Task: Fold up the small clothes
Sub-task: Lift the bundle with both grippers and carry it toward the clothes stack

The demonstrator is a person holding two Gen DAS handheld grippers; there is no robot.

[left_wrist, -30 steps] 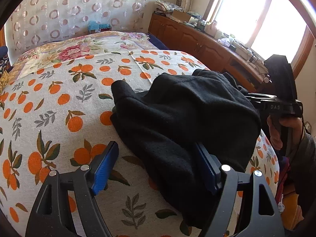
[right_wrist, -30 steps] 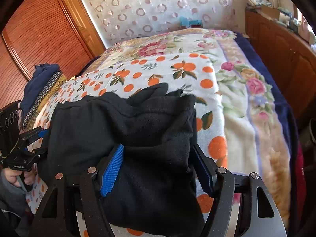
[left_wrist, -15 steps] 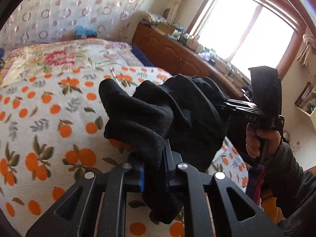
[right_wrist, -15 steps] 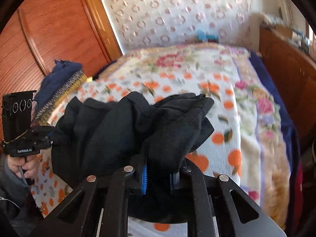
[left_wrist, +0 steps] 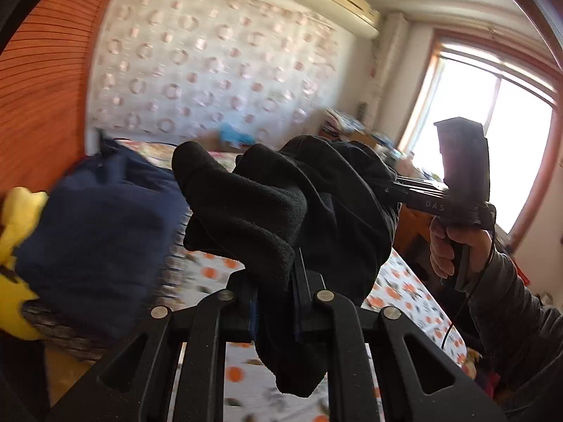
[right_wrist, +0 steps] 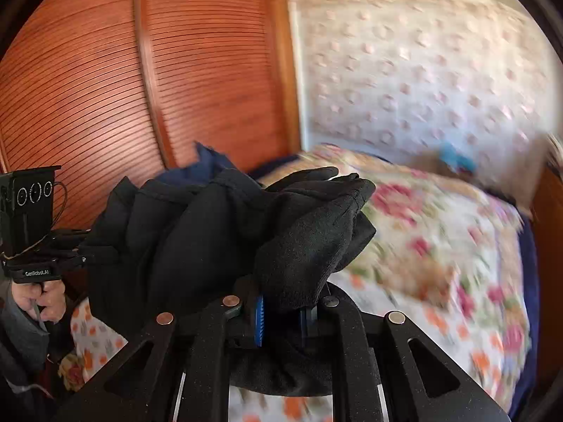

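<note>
Bed [right_wrist: 440, 281] fills the lower right of the right wrist frame, covered with a flowered and orange-print blanket [left_wrist: 404, 288], blurred in both views. Slatted wooden doors [right_wrist: 158, 70] take up the upper left of that frame, and a patterned curtain [left_wrist: 211, 70] hangs across the top centre of the left wrist frame, with a bright window [left_wrist: 492, 140] at the right edge. A dark blue pile of cloth [left_wrist: 98, 239] sits at the left of the left wrist frame, a blurred yellow item [left_wrist: 14, 218] touching its left side.

The black fleece garment [left_wrist: 281, 211] hangs bunched in the air above the bed, stretched between the two tools at the centre of both frames. The left tongs [left_wrist: 276, 302] are clenched on one bunch of the garment, fabric spilling below them. The right tongs [right_wrist: 283, 313] are clenched on another bunch, blue pads just showing. In the left wrist frame the right tongs appear at centre right, their tips buried in the fabric.
</note>
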